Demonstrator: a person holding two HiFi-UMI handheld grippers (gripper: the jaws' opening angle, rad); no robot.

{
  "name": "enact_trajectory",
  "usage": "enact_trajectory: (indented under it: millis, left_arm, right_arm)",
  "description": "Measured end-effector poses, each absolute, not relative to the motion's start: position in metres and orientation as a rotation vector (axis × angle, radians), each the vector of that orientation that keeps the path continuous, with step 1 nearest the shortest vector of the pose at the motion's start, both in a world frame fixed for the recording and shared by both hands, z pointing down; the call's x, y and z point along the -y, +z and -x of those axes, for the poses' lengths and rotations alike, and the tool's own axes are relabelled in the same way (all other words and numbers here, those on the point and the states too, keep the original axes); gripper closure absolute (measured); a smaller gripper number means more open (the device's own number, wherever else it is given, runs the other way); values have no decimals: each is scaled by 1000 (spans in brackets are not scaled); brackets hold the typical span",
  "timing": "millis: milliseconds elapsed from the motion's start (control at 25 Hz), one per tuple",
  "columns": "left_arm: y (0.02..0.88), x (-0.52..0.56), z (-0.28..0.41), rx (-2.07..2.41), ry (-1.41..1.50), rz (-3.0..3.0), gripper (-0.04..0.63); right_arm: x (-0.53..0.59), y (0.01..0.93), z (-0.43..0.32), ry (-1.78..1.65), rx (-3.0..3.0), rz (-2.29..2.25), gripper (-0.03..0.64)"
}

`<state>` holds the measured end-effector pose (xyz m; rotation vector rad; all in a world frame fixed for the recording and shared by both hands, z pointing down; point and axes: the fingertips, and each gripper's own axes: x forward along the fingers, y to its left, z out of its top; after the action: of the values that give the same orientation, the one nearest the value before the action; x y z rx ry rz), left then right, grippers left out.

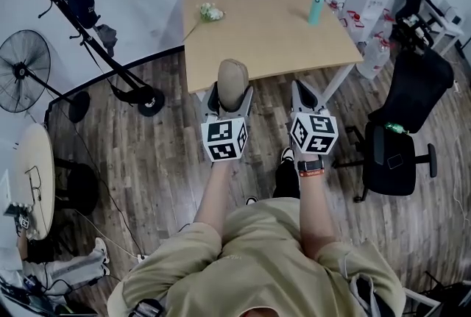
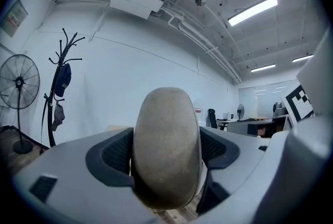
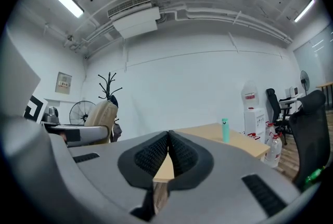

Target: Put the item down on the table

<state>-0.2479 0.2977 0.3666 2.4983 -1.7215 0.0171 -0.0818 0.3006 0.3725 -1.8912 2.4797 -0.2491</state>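
A tan, egg-shaped item point(image 1: 232, 79) stands upright between the jaws of my left gripper point(image 1: 232, 93), which is shut on it, the pads pressing its sides. In the left gripper view the item point(image 2: 166, 145) fills the gap between the dark pads. It is held in the air over the wooden floor, just short of the near edge of the light wooden table point(image 1: 265, 36). My right gripper point(image 1: 305, 93) is alongside on the right; its jaws point(image 3: 168, 140) are shut with nothing between them. The right gripper view also shows the item point(image 3: 101, 118) at left.
On the table are a teal bottle point(image 1: 316, 8) at the back right and a small white-green object point(image 1: 211, 12) at the back left. A black office chair point(image 1: 401, 124) is to the right, with a coat rack point(image 1: 88, 21), a fan point(image 1: 22, 71) and a round side table point(image 1: 37, 176) to the left.
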Motion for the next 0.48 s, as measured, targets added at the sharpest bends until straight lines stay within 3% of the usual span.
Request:
enact_trajectory:
  millis: [480]
  left_arm:
    - [356,-150,171,1735,19,-2574,229]
  right_arm:
    - [-144,366,8,-255,-2467,1884,601]
